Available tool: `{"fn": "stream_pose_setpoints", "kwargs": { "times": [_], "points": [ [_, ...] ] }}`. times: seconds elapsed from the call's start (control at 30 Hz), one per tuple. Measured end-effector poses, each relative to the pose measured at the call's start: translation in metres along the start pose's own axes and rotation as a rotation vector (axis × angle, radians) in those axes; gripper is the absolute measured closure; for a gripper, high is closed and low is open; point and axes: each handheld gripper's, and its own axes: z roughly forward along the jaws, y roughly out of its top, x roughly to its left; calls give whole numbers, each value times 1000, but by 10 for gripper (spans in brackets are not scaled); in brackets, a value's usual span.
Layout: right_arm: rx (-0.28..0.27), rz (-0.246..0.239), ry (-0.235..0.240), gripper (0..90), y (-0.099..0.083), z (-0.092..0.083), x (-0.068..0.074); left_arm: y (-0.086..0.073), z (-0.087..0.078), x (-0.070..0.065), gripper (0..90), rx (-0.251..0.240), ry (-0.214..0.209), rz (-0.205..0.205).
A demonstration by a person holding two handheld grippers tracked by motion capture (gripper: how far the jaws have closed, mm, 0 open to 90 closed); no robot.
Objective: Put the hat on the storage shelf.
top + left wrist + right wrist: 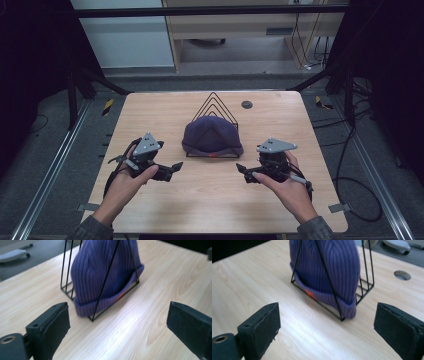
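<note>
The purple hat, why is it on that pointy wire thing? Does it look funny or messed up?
A little funny: the purple hat is pulled over the black wire rack, whose front triangle bar crosses outside the knit, and its cuff pokes past the rack's corner. Nothing looks torn or spilled.

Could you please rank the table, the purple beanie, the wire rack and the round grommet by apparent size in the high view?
1. table
2. wire rack and purple beanie, too alike to rank
3. round grommet

Tongs (117, 325) wide apart, nothing between; purple beanie (105, 272) in black wire rack (100, 302) on counter (150, 315) ahead.
</note>
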Motion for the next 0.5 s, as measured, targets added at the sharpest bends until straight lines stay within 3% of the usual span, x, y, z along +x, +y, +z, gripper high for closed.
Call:
{"fn": "stream_pose_setpoints", "kwargs": {
  "times": [0.13, 0.23, 0.37, 0.5],
  "points": [
    [38, -17, -4, 67, -21, -1, 0, -18, -2, 5, 43, 19, 2, -23],
    [59, -5, -4, 68, -34, -4, -5, -37, -3, 12, 44, 58, 25, -26],
    [91, 31, -11, 79, -54, -6, -20, -57, -5, 22, 51, 105, 55, -38],
    [151, 68, -28, 145, -70, -5, -36, -76, -9, 31, 76, 130, 68, -15]
  ]
}}
